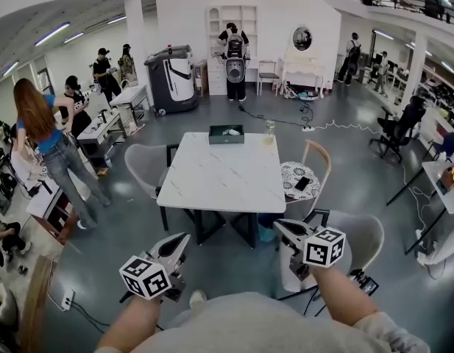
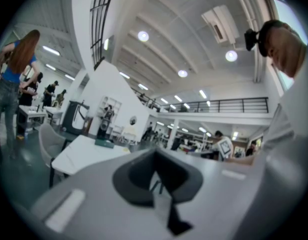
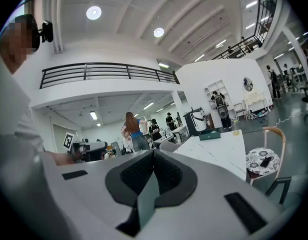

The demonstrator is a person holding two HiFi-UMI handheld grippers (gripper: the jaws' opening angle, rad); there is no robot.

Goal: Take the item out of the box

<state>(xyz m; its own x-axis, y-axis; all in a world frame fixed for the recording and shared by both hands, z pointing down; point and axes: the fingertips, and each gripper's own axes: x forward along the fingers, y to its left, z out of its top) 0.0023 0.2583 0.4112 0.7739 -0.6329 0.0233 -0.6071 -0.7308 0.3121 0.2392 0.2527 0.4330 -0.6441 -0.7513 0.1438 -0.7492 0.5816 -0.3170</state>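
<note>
Head view: a white marble tabletop (image 1: 227,186) was seen ahead, with both grippers held low by the person's body, well short of its near edge.
Box: a dark green box (image 1: 226,134) was set at the far edge of the tabletop, open at the top.
Item: a white item (image 1: 232,132) was seen lying inside the box; its kind could not be told at that size.
Glass: a glass (image 1: 270,130) holding a yellowish liquid was placed just to the right of the box.
Left gripper: the left gripper (image 1: 182,237) was pointed roughly level toward the tabletop. In the left gripper view its fingers were pressed together with nothing between them.
Right gripper: the right gripper (image 1: 280,227) was pointed the same way, tipped slightly downward. In the right gripper view its fingers were likewise pressed together and nothing was pinched.
Distance to the task's thing: both grippers were kept well apart from the box, with the whole tabletop between them and it.
Seats: a grey chair (image 1: 140,164) was drawn up at the left side of the tabletop, and a wooden chair (image 1: 320,158) with a patterned cushion at the right.
Phone: a dark phone (image 1: 302,184) was laid on that cushion.
Bystander: a person (image 1: 46,145) in a blue top and jeans was seen standing at the left of the room.
</note>
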